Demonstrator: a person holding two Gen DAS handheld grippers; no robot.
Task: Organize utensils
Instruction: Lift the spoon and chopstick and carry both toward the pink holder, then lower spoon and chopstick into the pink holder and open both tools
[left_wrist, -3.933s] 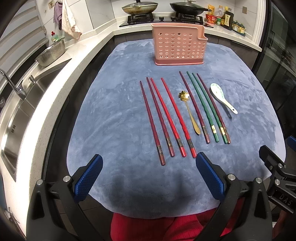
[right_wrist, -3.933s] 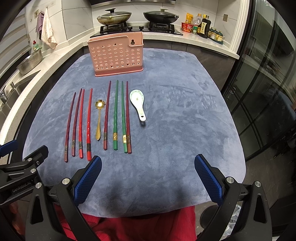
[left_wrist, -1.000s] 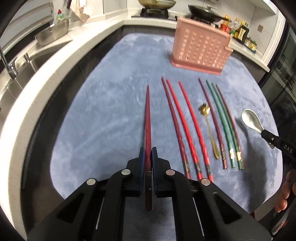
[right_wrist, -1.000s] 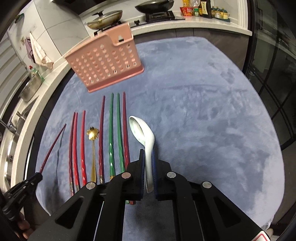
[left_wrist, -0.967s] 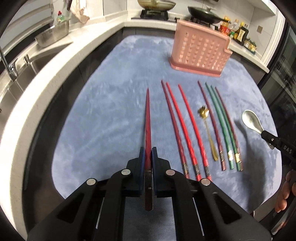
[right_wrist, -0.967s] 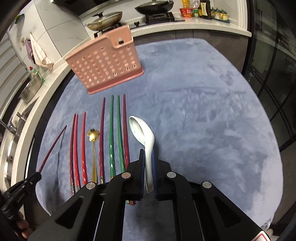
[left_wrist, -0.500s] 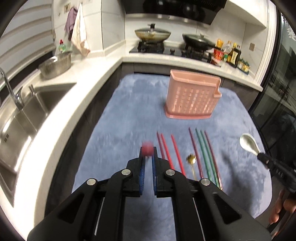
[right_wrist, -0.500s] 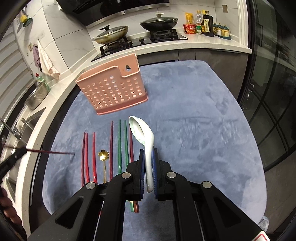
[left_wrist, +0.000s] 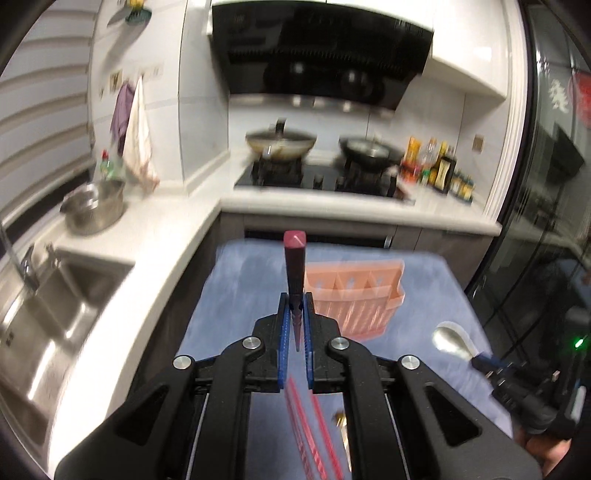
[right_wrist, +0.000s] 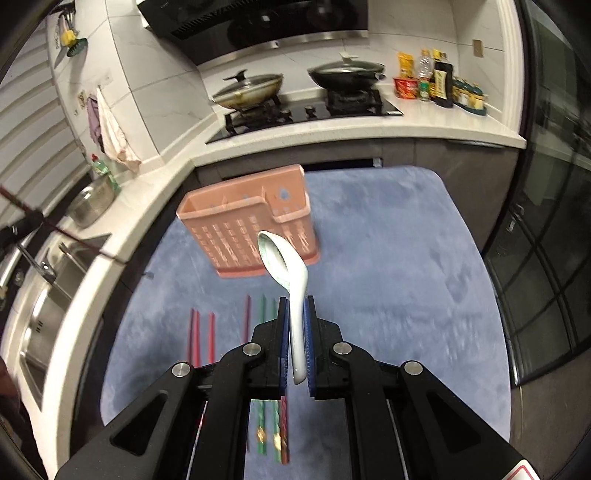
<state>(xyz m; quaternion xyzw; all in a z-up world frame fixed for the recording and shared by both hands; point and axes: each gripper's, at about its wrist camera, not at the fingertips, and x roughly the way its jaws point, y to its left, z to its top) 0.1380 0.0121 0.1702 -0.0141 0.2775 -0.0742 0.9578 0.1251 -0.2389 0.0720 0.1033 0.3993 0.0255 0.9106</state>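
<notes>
White ceramic spoon (right_wrist: 286, 267), bowl tilted upward.

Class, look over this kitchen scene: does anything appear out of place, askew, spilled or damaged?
Nothing looks spilled or broken. The pink holder stands upright on the blue mat, still empty as far as its open top shows. The left gripper holds one dark red chopstick; the right gripper holds the white spoon.

Matte black plastic left gripper (left_wrist: 295, 314) with ribbed blue finger pads (left_wrist: 283, 332), round silver screws, matching black right gripper (right_wrist: 295, 317)
</notes>
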